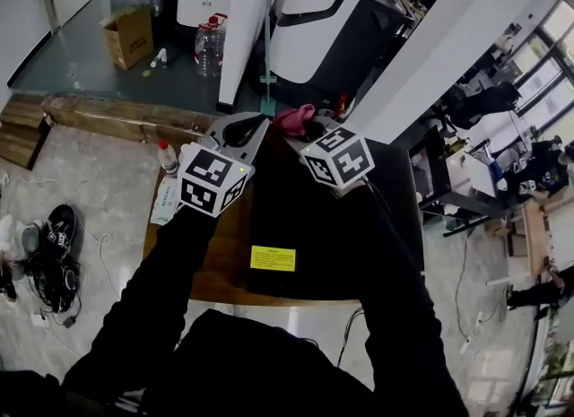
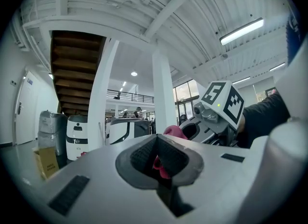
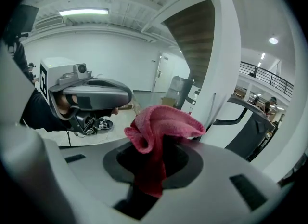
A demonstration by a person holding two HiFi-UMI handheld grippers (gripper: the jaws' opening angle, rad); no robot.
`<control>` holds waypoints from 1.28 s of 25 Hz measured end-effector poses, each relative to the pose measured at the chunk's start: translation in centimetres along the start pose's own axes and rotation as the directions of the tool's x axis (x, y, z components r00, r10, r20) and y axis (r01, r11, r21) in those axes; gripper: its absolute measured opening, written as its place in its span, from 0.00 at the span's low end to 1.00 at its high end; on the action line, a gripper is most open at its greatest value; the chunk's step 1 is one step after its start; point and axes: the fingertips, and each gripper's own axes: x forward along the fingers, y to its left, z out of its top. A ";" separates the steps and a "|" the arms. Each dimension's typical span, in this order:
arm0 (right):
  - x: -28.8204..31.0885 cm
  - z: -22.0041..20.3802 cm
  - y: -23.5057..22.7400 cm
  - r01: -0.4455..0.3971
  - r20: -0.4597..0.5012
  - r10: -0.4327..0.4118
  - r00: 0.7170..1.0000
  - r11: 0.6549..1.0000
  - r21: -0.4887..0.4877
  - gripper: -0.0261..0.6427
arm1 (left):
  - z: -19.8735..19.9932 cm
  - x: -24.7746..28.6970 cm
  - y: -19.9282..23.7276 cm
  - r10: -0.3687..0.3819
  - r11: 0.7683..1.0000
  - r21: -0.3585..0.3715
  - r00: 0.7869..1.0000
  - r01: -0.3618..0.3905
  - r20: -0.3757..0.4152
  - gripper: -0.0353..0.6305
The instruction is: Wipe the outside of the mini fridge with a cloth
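Subject unit, a black box-shaped mini fridge (image 1: 296, 209) with a yellow label on its top face, stands on a brown wooden table (image 1: 220, 272). A person in black sleeves holds both tools over the far edge of the fridge top, tips pointing toward each other.

Right gripper (image 3: 156, 160): jaws clamped on a crumpled pink fabric cloth (image 3: 163, 122). The cloth runs down between the pads and bunches in a loose fold above them. In the head view the cloth sits between the two tools at the fridge's far edge. Contact between cloth and fridge surface cannot be confirmed from any view.

Left gripper (image 2: 157, 146): jaws drawn together, pads meeting at the tips. A scrap of pink shows in the slit below the meeting point. Whether that is fabric nipped there or the cloth seen beyond cannot be told. The right gripper view shows this tool's tip just beside the cloth's left fold.

Surroundings: a white bottle with a red cap (image 1: 167, 159) stands on the table to the left of the fridge. A pair of black shoes (image 1: 56, 243) lies on the pale floor further left. A brown cardboard box (image 1: 128, 37) and a large clear water bottle (image 1: 209, 47) stand on the floor beyond the table.
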 end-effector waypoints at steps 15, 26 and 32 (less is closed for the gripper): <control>0.4 -2.6 -1.3 0.010 -0.124 -0.037 0.992 0.977 -0.213 0.16 | 0.6 1.2 -4.5 0.044 0.999 0.001 0.995 -0.044 -0.089 0.06; -7.6 -9.6 -6.4 0.057 -0.140 -0.080 0.987 0.985 -0.165 0.16 | 3.1 3.2 -14.2 0.045 0.999 0.032 0.993 -0.041 -0.106 0.06; -12.1 -13.8 -10.6 0.093 -0.142 -0.111 0.984 0.988 -0.127 0.16 | 4.9 6.0 -19.8 0.023 0.998 0.062 0.995 -0.016 -0.102 0.06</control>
